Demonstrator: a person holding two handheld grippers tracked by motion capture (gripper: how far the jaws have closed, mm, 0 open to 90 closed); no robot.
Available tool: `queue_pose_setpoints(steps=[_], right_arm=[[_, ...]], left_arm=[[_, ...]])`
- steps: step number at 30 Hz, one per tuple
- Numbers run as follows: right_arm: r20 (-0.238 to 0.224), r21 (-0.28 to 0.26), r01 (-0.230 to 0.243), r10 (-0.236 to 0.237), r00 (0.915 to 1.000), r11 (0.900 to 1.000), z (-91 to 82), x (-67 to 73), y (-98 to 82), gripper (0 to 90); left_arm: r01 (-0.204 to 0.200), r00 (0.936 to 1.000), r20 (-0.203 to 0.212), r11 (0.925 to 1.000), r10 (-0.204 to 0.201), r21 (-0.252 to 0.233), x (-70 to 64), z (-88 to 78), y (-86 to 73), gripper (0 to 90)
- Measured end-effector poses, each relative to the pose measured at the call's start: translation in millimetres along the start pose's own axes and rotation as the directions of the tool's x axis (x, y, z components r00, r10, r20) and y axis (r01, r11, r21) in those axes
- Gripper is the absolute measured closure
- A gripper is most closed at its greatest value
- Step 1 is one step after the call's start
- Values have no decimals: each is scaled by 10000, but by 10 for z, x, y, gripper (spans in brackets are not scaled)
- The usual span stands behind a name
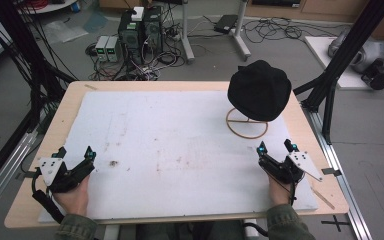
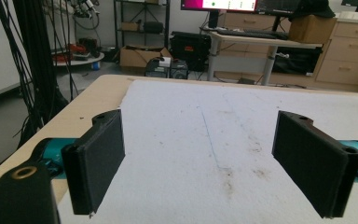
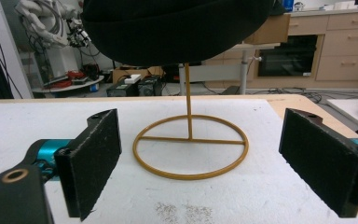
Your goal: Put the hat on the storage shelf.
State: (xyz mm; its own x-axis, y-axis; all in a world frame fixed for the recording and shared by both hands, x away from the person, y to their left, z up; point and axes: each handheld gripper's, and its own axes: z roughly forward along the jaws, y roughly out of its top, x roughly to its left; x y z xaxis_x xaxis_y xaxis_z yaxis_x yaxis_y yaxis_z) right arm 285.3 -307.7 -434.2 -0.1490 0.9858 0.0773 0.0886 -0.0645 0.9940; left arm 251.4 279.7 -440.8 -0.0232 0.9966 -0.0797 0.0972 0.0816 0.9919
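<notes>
A black knitted cap (image 1: 259, 90) sits on top of a thin golden wire stand (image 1: 247, 123), which stands on the white foam mat (image 1: 180, 145) covering the light wooden table (image 1: 70, 100); the stand serves here as the landmark. Its round ring base lies flat on the mat toward the far right corner, with a single upright rod rising from the ring's crossbar into the cap, as the right gripper view shows (image 3: 189, 140). The cap (image 3: 177, 28) hangs clear of the mat, held up by the rod alone.

The right gripper (image 1: 276, 148), held in a person's hand, rests on the mat just on the near side of the stand, its jaws spread wide and pointing at the ring base, apart from it and holding nothing. In its own view (image 3: 200, 163) the ring lies between the two black pads but farther off.

The left gripper (image 1: 75, 152) rests well to the left of the stand, near the mat's left edge, its jaws likewise spread apart and empty (image 2: 200, 163). Brownish marks, possibly stains (image 1: 114, 163), dot the mat between the left gripper and the stand, well apart from the ring.
</notes>
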Motion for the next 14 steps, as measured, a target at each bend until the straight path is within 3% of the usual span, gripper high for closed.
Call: queue_pose_setpoints(steps=[14], right_arm=[[-87, 81, -11, 11, 10000, 10000, 12, 5, -7, 120]], left_arm=[[-18, 10000, 5, 10000, 18, 49, 14, -3, 1, 171]])
